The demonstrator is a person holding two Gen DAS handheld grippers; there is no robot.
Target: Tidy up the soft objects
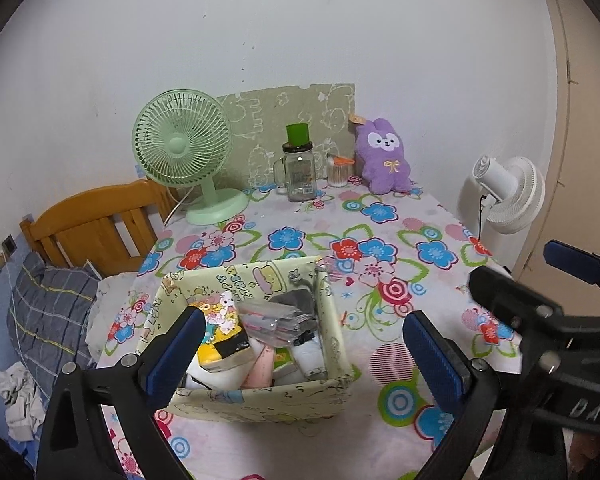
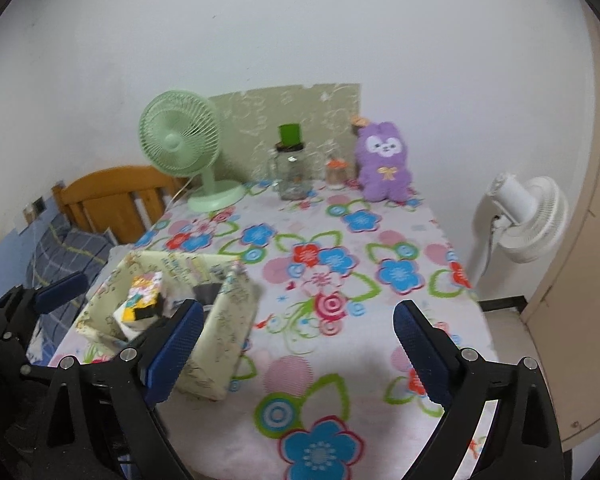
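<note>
Basket (image 1: 332, 394) between left gripper (image 1: 304, 354) fingers

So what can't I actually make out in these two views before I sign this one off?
- Storage box contents: in the left wrist view the left tongs cover its left side, and lower items are buried under the tissue pack and plastic bags.
- The same box in the right wrist view: blurred, partly behind the right tongs.
- Jar label: too small to read.
- Table near edge: cut off by the frame.
</note>
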